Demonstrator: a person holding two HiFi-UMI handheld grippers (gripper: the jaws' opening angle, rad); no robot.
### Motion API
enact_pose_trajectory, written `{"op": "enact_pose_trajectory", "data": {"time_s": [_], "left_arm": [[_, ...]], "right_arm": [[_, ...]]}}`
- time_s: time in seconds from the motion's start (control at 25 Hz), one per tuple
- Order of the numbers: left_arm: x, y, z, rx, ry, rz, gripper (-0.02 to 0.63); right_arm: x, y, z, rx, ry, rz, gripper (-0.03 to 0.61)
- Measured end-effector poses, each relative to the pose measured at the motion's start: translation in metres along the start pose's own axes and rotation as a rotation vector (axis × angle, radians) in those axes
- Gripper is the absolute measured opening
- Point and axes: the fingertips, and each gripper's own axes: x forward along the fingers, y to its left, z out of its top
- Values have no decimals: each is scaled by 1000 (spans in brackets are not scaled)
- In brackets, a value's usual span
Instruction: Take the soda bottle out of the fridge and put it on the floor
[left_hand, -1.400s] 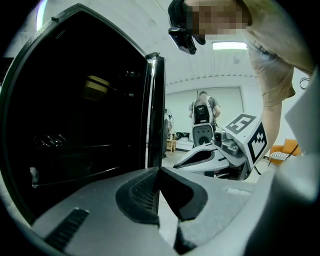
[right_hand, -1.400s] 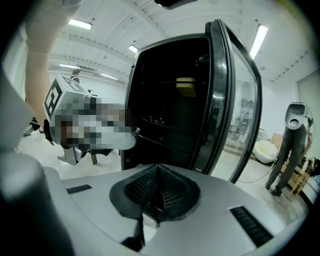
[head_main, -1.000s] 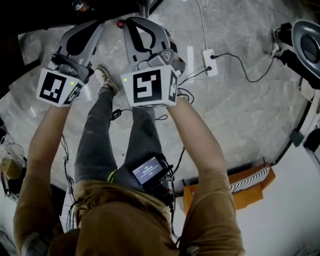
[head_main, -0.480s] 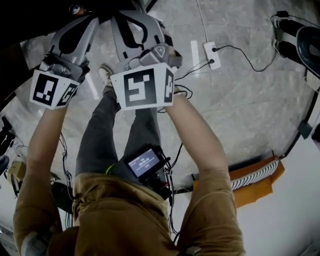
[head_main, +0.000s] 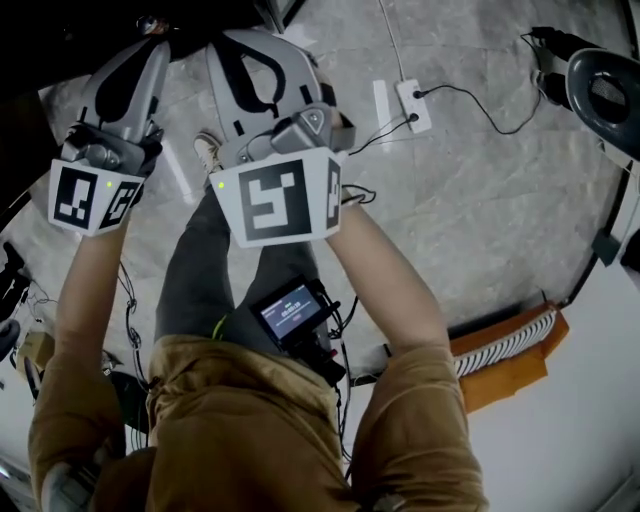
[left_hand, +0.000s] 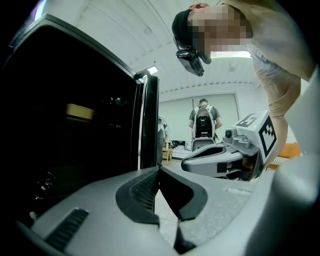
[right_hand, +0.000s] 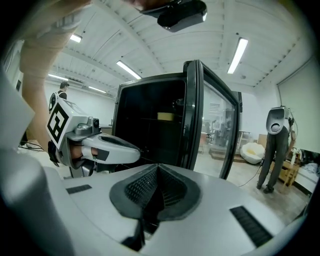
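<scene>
Item one, nearest: my right claw (right_hand: 158, 169), jaws together, empty.
Item two: my left claw (left_hand: 159, 171), tips likewise meeting on nothing.
Item three, beyond both: fridge (right_hand: 150, 125), its door (right_hand: 212, 120) standing open, interior dark.
Soda bottle: not made out; only a pale yellow object (right_hand: 165, 116) shows on an upper shelf.
Handling, judged: if full, heavy, smooth, perhaps damp. I'd take it round the body below the shoulder, not the cap.
</scene>
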Motion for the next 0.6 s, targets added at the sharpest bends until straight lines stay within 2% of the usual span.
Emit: {"op": "enact_pose_trajectory", "data": {"time_s": [0.2,0.4,0.6], "left_arm": [[-13,-1,35,2,-19,10,2],[-31,3,75,18,-47,31,2],[-52,4,122,13,-92,65,2]], "right_arm": [[-10,-6,37,-4,-29,-12,2],[-17,-7,80,-66,-55,-1,2],[-26,-11,123,-36,-73,-30,2]]}}
